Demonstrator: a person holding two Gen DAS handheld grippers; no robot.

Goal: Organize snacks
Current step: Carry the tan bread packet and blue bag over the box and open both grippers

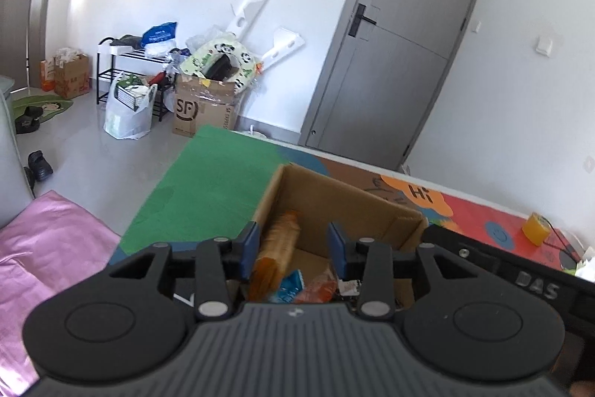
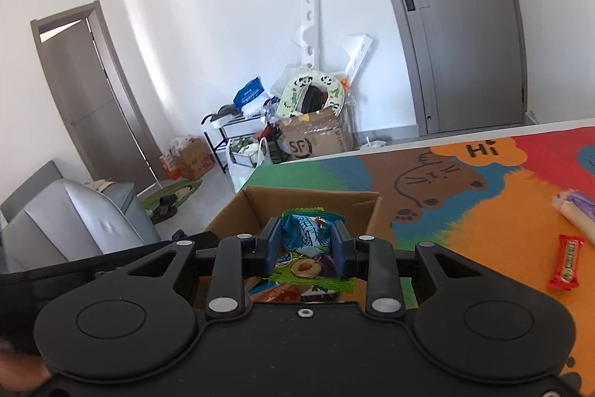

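Green-and-blue crinkly snack packet [image 2: 310, 244] clenched in right gripper [image 2: 305, 244] jaws above brown cardboard box [image 2: 256, 207]; left gripper [image 1: 293, 250] jaws parted, empty. Risk: early release drops packet outside box wall.

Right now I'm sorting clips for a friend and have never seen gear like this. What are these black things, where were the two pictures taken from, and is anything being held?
These are two handheld grippers, one in each of a person's hands, each with a fisheye camera looking along its two fingers.

The left-hand picture shows the left gripper over a cardboard box. Its jaws are apart and empty; an orange snack pack and other wrappers lie in the box beneath them.

The right-hand picture shows the right gripper shut on a green and blue snack packet, above the same box.

The box stands on a colourful cartoon mat. Also on the mat: a red candy bar, a purple and cream packet and an orange tape roll.
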